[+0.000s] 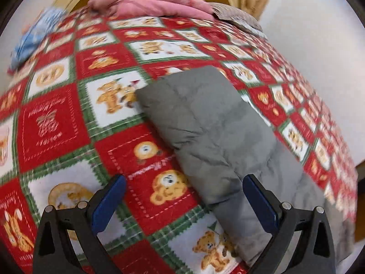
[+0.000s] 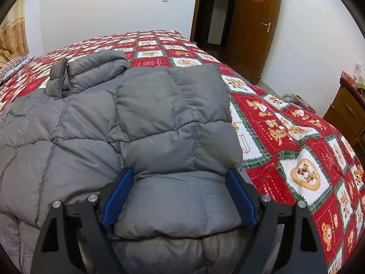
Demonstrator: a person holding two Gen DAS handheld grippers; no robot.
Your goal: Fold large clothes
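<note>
**Grey puffer jacket part-folded on the bed, both grippers standing wide**

Right wrist view: the grey quilted jacket [image 2: 127,123] lies on the bed's patchwork cover [image 2: 285,141], filling the frame from 12 o'clock round to 9 o'clock. 1 padded panel is laid over the body of the garment, and a bunched part with a dark drawcord sits at 11 o'clock. The right gripper [image 2: 180,196] has its 2 blue pads spread, with the nearest quilted section swelling up between them; the pads sit at the fabric's edges, but no pinch is visible, so it reads as released rather than gripping. An open door [image 2: 253,27] stands at 1 o'clock.

Left wrist view: the picture is motion-blurred. The left gripper [image 1: 183,205] is also spread wide and holds nothing; the cover shows between its pads, and a long grey part of the jacket, probably a sleeve, runs from 5 o'clock towards the centre, passing the right-hand pad. Pink bedding [image 1: 150,2] lies at 12 o'clock and a blue cloth [image 1: 34,38] at 10 o'clock.

Risks, as a judgement: the filling is springy, so the unheld folded panel may lift or slide back open. A pad closing on 1 slippery outer layer alone could drag the shell and skew the fold. The loose drawcord could catch a pad.
</note>
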